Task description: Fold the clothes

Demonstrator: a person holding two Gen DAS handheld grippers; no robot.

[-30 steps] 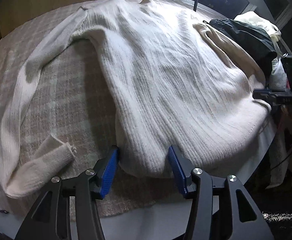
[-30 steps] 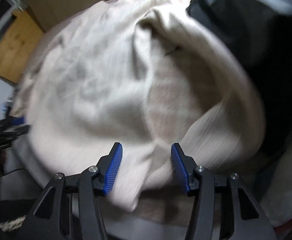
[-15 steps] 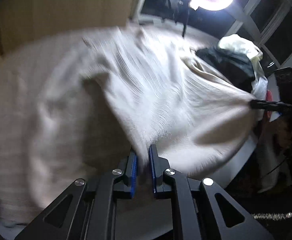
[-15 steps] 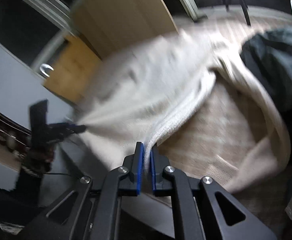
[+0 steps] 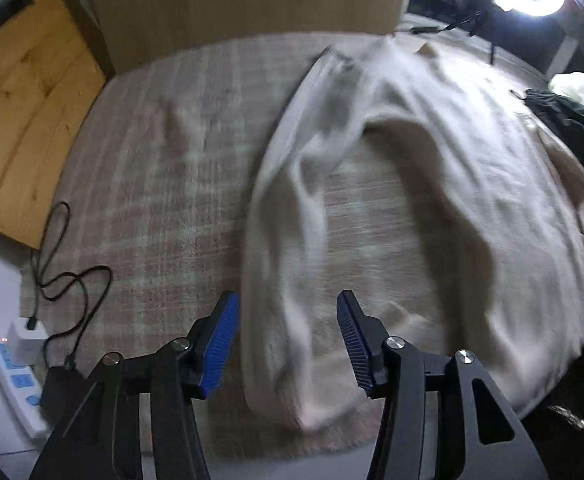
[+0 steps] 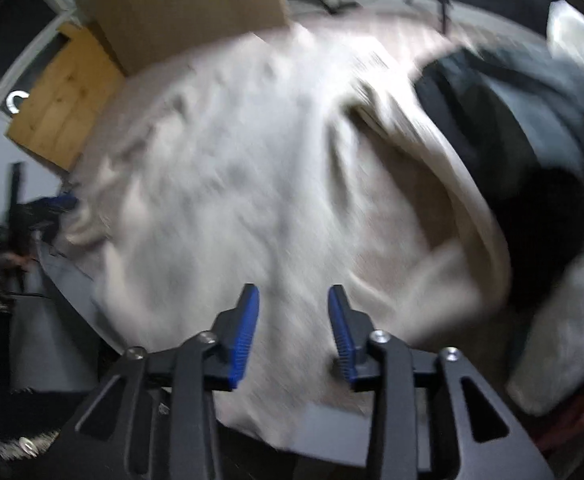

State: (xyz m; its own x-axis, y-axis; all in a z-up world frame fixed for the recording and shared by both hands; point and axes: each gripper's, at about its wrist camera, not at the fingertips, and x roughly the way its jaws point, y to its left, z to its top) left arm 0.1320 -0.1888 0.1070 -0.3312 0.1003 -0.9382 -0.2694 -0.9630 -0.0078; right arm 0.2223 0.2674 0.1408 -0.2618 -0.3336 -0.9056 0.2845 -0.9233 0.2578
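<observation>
While jaws are spreading on both sides, got the left hand-held gripper (image 5: 288, 342) standing apart over the cream knit sweater (image 5: 431, 184), pads clear of the fabric, gripping nothing. Same deal with the right hand-held gripper (image 6: 293, 334): opening, a bit narrower, sweater hem under the gap but not pinched. Sweater spread across the plaid-covered worktop (image 5: 152, 152), one sleeve folded down along its left side. Black garment (image 5: 567, 124) bunched just right of the sweater. Black cable (image 5: 64, 264) and white power strip (image 5: 16, 376) well left of the sweater. Pretty blurry overall.
</observation>
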